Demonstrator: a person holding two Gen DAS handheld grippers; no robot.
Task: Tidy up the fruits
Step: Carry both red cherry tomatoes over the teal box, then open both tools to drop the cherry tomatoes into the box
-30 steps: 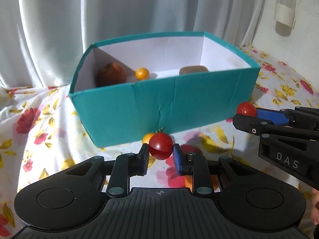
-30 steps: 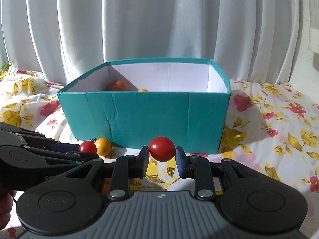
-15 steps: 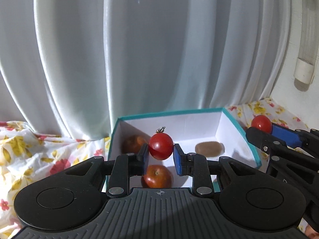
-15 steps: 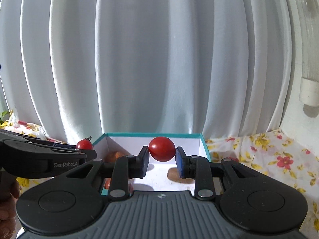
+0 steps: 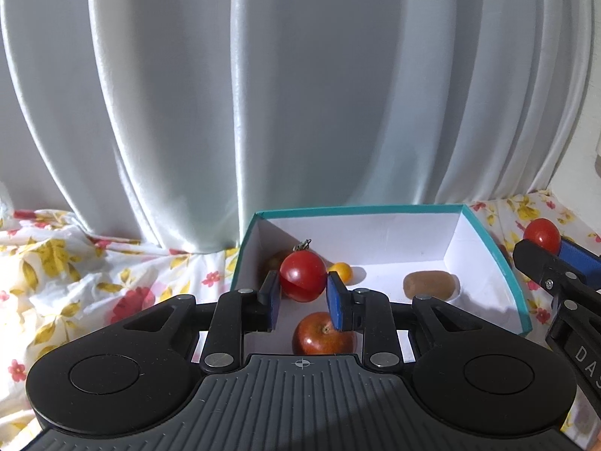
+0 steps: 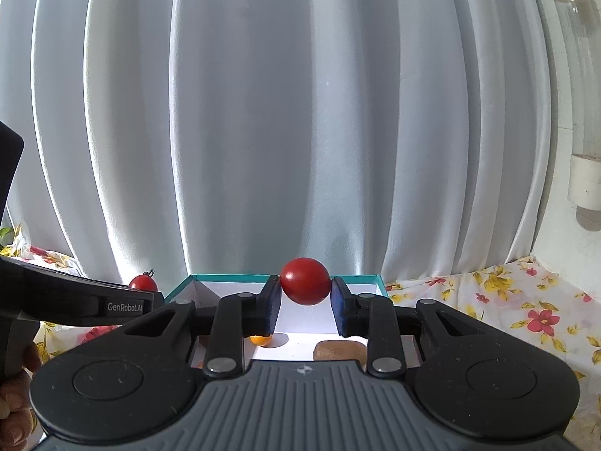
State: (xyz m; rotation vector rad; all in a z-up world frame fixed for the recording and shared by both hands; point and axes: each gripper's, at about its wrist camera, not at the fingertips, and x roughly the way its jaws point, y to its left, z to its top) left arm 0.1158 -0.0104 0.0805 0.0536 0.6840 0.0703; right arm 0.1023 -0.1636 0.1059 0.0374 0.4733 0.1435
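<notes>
Box (image 6: 377, 280) floor mostly hidden, apple (image 5: 319, 336) half-covered

Each handheld gripper, the left gripper (image 5: 303, 297) and the right gripper (image 6: 305, 302), has a ribbed grey body, two round black discs, silver screws and black fingers tipped with blue pads (image 5: 335, 302). White lettering reads "GenRobot.AI" on one side, "DA" on the other.

The left claw (image 5: 303, 297) and right claw (image 6: 306, 302) are each held aloft, side by side, jaws clamped tight, angled downward.
</notes>
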